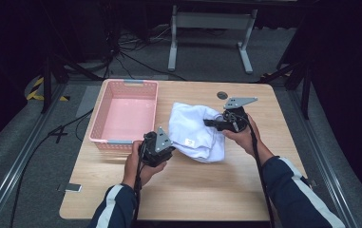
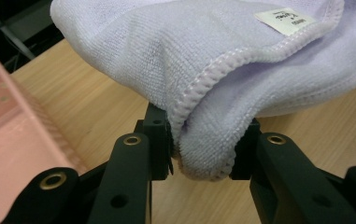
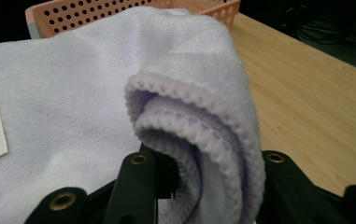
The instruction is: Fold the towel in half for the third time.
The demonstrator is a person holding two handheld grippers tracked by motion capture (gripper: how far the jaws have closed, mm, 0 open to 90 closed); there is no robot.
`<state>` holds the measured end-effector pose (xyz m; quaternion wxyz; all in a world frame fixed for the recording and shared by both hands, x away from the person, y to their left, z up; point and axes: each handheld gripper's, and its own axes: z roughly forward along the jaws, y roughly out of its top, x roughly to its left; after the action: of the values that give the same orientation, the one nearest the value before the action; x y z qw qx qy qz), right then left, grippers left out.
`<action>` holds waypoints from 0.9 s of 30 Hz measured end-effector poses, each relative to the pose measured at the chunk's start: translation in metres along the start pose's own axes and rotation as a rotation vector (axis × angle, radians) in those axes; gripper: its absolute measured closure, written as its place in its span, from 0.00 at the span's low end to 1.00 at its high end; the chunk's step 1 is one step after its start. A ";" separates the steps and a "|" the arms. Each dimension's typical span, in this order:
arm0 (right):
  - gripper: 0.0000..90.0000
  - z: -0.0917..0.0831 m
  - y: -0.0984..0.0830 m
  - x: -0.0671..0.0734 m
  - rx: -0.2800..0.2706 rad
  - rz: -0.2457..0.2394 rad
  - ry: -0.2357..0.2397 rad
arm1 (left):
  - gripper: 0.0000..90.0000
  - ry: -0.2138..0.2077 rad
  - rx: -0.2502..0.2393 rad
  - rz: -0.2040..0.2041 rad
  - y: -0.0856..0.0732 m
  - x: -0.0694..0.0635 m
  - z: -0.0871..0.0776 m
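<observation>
Two grippers grasp one white towel (image 1: 194, 130) lying mid-counter, right of the pink basket (image 1: 124, 113): our left gripper (image 2: 202, 149) clenched on its near hem, our right gripper (image 3: 203, 186) on a folded edge. We judge folding underway; next, lift both together.

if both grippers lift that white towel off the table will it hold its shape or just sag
Probably sag: the towel lies in soft, rumpled folds on the table, and its hem curls limply where the left gripper pinches it. It looks light, a thin terry cloth. The nappy weave bunched inside the right gripper suggests it should not slip easily.
</observation>
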<state>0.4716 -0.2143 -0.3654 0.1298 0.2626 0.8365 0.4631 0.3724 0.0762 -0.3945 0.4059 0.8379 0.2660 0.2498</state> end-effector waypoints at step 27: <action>0.76 0.118 0.102 0.040 -0.016 -0.040 0.074 | 0.75 0.250 0.023 -0.180 -0.048 0.090 -0.063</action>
<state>0.5250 -0.0646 -0.3416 0.1103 0.2275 0.8420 0.4766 0.3870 0.1946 -0.3811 0.3807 0.7776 0.3912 0.3119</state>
